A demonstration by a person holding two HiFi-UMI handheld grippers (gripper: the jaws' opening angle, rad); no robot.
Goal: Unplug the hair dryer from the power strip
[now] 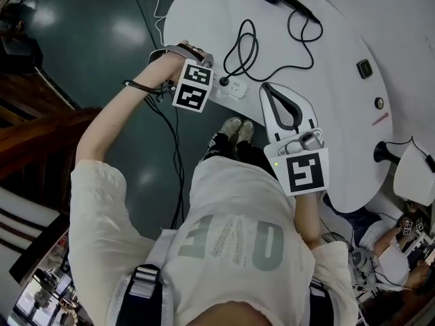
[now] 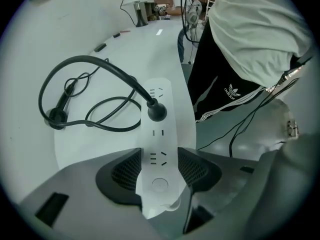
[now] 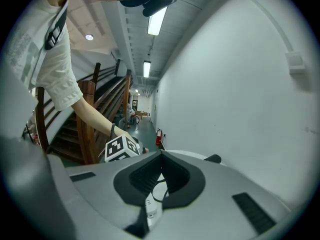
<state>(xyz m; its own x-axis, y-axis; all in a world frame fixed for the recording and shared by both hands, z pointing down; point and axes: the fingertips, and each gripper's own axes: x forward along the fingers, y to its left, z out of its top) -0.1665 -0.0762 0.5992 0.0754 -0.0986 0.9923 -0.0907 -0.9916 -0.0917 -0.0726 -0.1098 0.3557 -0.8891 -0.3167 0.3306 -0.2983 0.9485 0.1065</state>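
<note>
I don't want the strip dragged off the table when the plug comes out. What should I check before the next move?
1. Plug seated in strip: ok, fully in.
2. Left gripper straddles the strip's button end: ok.
3. Left pads pressing the strip: cannot tell.
4. Right gripper open for the plug: not ok, shut and empty.
5. Right gripper at the plug: not ok, apart from it.
6. Cable slack: ok, loose loops.

adidas trefoil logo (image 2: 232, 91) on black trousers (image 2: 214, 66).
</note>
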